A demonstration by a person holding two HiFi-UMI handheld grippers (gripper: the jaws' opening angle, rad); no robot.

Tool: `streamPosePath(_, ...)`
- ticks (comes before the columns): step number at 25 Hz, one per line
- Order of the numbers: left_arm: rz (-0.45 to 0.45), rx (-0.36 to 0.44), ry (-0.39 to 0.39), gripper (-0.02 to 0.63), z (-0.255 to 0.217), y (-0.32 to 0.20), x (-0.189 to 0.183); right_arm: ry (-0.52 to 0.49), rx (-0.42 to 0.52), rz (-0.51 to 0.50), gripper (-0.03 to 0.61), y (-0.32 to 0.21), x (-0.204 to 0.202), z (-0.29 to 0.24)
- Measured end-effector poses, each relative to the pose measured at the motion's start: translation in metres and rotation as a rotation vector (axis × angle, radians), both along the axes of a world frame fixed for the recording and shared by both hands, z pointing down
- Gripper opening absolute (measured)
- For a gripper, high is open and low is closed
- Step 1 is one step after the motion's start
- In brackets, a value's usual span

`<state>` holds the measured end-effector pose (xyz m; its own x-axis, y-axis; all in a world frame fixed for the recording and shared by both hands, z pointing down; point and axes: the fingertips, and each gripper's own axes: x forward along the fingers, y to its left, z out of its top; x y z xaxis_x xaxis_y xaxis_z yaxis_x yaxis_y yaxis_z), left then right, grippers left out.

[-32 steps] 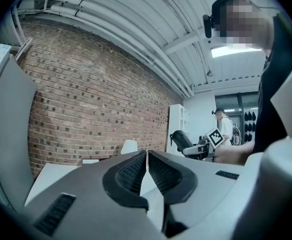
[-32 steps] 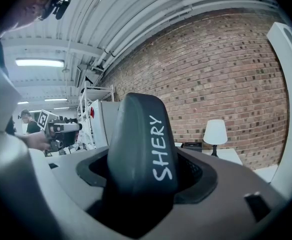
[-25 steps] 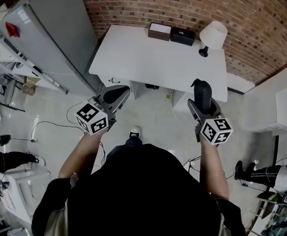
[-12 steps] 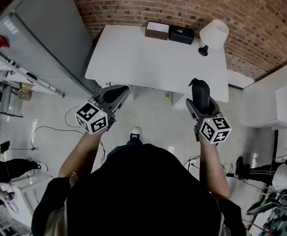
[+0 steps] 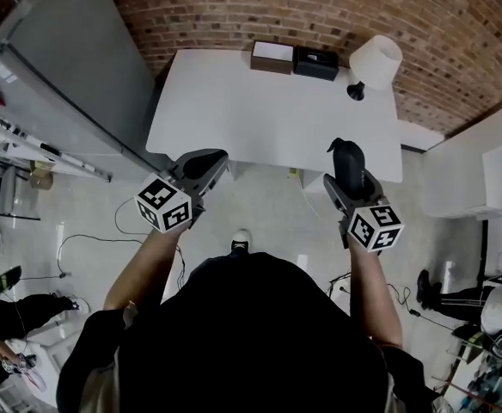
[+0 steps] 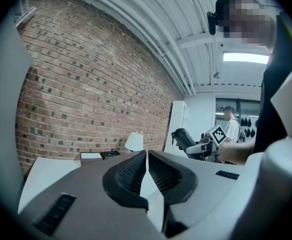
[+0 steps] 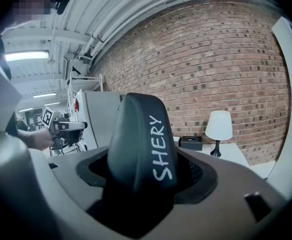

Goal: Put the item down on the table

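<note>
Within right tool (image 7: pixel 147 176), black item (image 7: pixel 138 129), lettered SHERY

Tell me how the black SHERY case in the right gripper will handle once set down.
The black case shows no visible dent between the right gripper's fingers, so it is probably stiff. Its rounded end and smooth-looking skin suggest it could tip if stood upright on the table; laid flat it should likely stay put.
</note>
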<state>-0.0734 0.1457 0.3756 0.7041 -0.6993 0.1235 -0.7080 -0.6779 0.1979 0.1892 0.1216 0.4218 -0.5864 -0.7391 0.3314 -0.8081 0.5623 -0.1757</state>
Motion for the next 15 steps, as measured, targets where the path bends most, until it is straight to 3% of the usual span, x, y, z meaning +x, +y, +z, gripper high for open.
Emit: streamPosePath(15, 0.086, -0.004, -0.022, 0.032, 0.012, -0.06, -0.011, 0.01, -0.017, 0.074, 0.351, -0.038, -0.016, 0.007)
